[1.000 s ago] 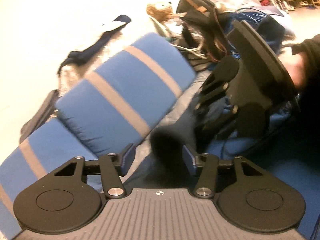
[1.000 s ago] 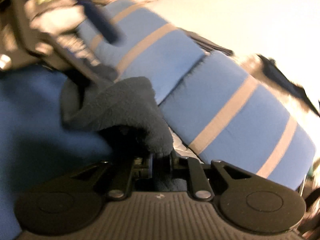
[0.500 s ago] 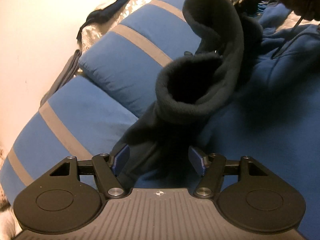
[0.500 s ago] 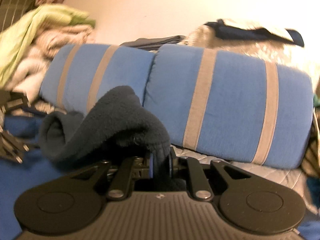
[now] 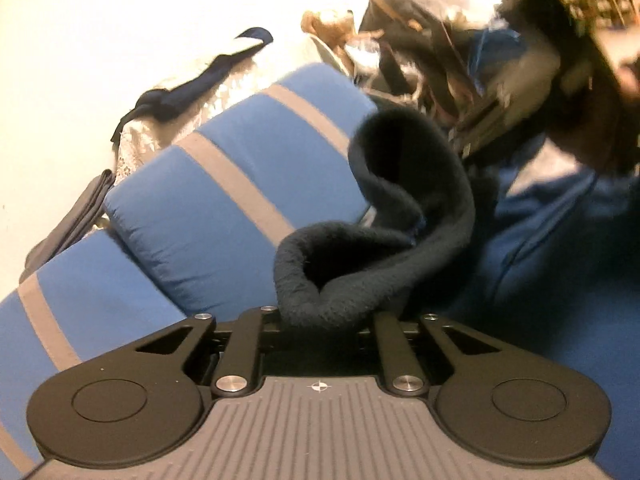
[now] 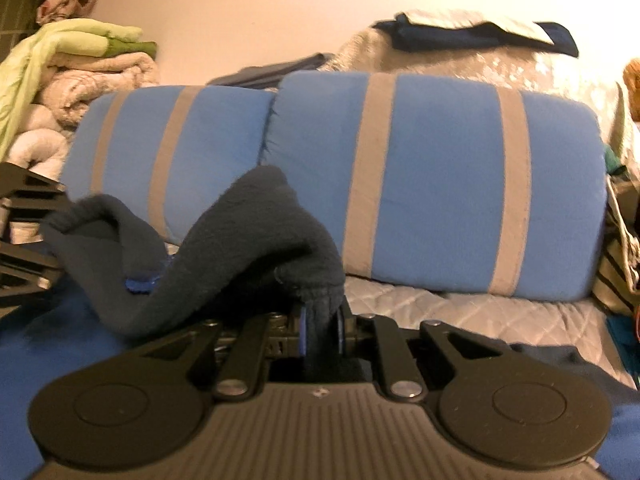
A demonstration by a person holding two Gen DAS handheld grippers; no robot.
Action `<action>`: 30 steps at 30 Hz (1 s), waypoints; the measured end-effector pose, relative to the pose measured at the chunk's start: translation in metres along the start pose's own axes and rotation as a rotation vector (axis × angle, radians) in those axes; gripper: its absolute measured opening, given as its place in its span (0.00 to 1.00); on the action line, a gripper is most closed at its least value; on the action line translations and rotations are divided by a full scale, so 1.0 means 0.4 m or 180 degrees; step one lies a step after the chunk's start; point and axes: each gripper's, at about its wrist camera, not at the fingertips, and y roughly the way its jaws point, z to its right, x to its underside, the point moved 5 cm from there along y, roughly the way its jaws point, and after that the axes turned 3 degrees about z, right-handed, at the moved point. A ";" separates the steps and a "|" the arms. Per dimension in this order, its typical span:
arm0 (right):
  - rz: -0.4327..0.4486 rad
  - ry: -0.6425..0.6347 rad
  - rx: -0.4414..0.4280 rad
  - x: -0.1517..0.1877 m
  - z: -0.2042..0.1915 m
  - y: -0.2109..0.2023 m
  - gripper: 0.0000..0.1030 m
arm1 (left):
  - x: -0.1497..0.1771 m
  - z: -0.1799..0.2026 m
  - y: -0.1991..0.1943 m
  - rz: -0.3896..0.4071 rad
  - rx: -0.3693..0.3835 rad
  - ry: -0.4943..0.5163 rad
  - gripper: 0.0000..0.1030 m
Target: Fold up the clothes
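A dark navy fleece band (image 5: 420, 208), the edge of a blue garment (image 5: 560, 264), curls up in front of my left gripper (image 5: 320, 320). Its jaws are closing on the band's near end, and the fleece covers the fingertips. In the right wrist view the same band (image 6: 240, 240) arches to the left from my right gripper (image 6: 322, 330). That gripper is shut on the band, with both blue pads (image 6: 303, 332) pressed against the cloth. The blue garment (image 6: 24, 360) lies below at the left. The right gripper's black frame shows blurred at the upper right of the left wrist view.
Two blue pillows with grey stripes (image 6: 440, 184) lie across a quilted bed cover (image 6: 480, 320). Folded blankets (image 6: 80, 72) are stacked at the left. A dark cloth (image 6: 480, 36) lies on top behind. Bags (image 5: 420, 40) and a stuffed toy (image 5: 328, 24) crowd the far end.
My left jaws stood open around the fleece band and have now drawn in on it. The right gripper rolled level a second ago and has kept its grip since.
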 end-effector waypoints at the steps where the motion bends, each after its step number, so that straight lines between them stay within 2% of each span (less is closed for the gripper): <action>1: -0.0027 0.0021 0.0028 0.004 0.005 0.002 0.13 | -0.010 0.000 -0.001 0.0019 0.0009 -0.0047 0.14; 2: -0.0053 0.0045 0.0055 0.008 0.010 0.003 0.13 | -0.016 -0.004 0.005 0.0030 -0.0002 -0.0097 0.15; 5: -0.0093 0.0224 0.0068 0.013 0.030 0.007 0.12 | -0.015 -0.030 0.010 0.0028 -0.0060 -0.0181 0.28; 7: -0.0097 0.0401 0.0046 0.013 0.044 0.006 0.12 | 0.001 -0.043 0.001 0.0025 -0.0172 -0.0106 0.52; 9: -0.0108 0.0478 0.0032 0.015 0.050 0.006 0.12 | 0.019 -0.054 -0.008 0.0009 -0.0262 -0.0007 0.63; 15: -0.0100 0.0623 -0.0010 0.014 0.058 0.008 0.12 | 0.099 -0.027 -0.012 -0.0288 -0.0109 0.0261 0.63; 19: -0.0098 0.0642 -0.0012 0.013 0.060 0.008 0.12 | 0.139 -0.025 0.021 -0.0505 -0.0067 0.0201 0.63; 23: -0.0101 0.0651 -0.0020 0.011 0.061 0.009 0.12 | 0.138 -0.023 0.051 -0.0513 0.0067 0.0001 0.63; 26: -0.0101 0.0646 -0.0023 0.010 0.061 0.008 0.12 | 0.127 -0.014 0.072 -0.0481 0.0084 -0.0077 0.63; 29: -0.0104 0.0599 -0.0029 0.011 0.057 0.008 0.12 | 0.106 -0.024 0.086 -0.0386 0.0097 -0.0307 0.62; 30: -0.0105 0.0584 -0.0031 0.012 0.056 0.007 0.12 | 0.099 -0.035 0.086 -0.0329 0.0098 -0.0413 0.56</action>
